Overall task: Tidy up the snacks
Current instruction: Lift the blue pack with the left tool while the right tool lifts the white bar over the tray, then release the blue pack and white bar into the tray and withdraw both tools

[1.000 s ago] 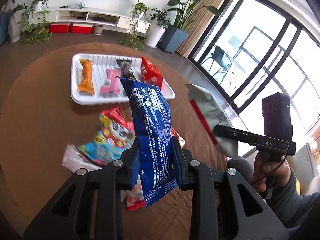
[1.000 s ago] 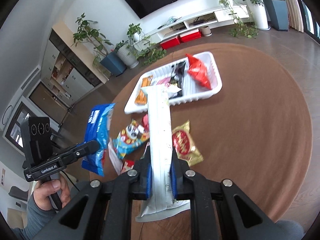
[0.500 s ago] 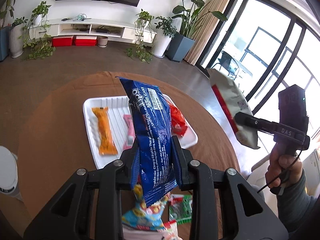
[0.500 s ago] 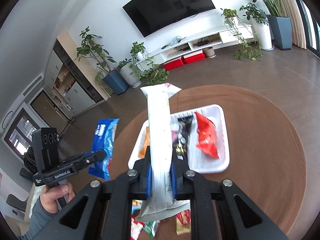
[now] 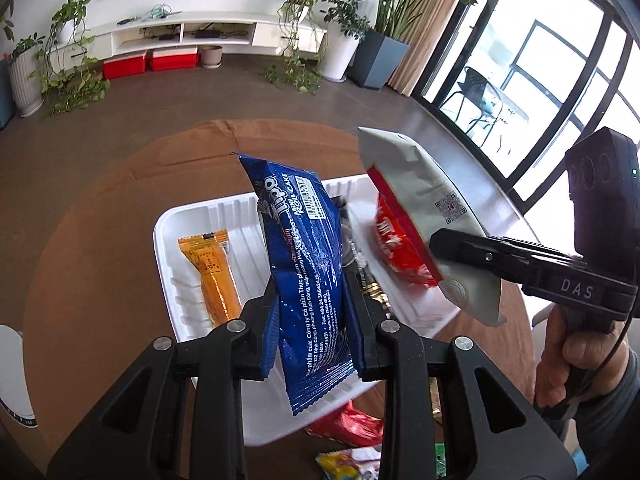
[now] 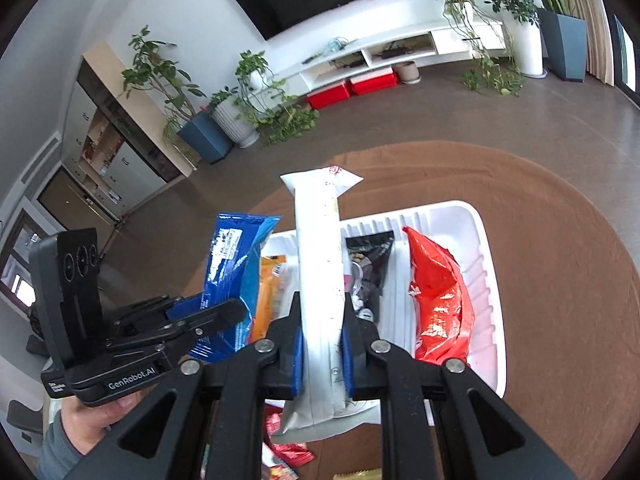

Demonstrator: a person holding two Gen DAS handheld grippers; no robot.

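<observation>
My left gripper (image 5: 314, 320) is shut on a blue roll-cake packet (image 5: 304, 256), held upright over the white tray (image 5: 168, 264). My right gripper (image 6: 322, 344) is shut on a silver-white packet (image 6: 320, 264) with a red face, also over the tray (image 6: 486, 280). In the left wrist view the right gripper (image 5: 440, 244) and its silver packet (image 5: 424, 200) hang over the tray's right side. In the right wrist view the left gripper (image 6: 228, 312) holds the blue packet (image 6: 228, 272) at the tray's left. An orange bar (image 5: 210, 272), a black packet (image 6: 370, 264) and a red bag (image 6: 440, 296) lie in the tray.
The tray rests on a round brown table (image 5: 92, 220). Loose snack packets (image 5: 348, 432) lie on the table at the near side of the tray. A white round object (image 5: 12, 376) stands at the table's left edge. A hand (image 5: 580, 360) grips the right tool.
Both grippers have travelled forward from over the loose snacks to above the tray, each keeping its packet. The tray now fills the middle of both views.
</observation>
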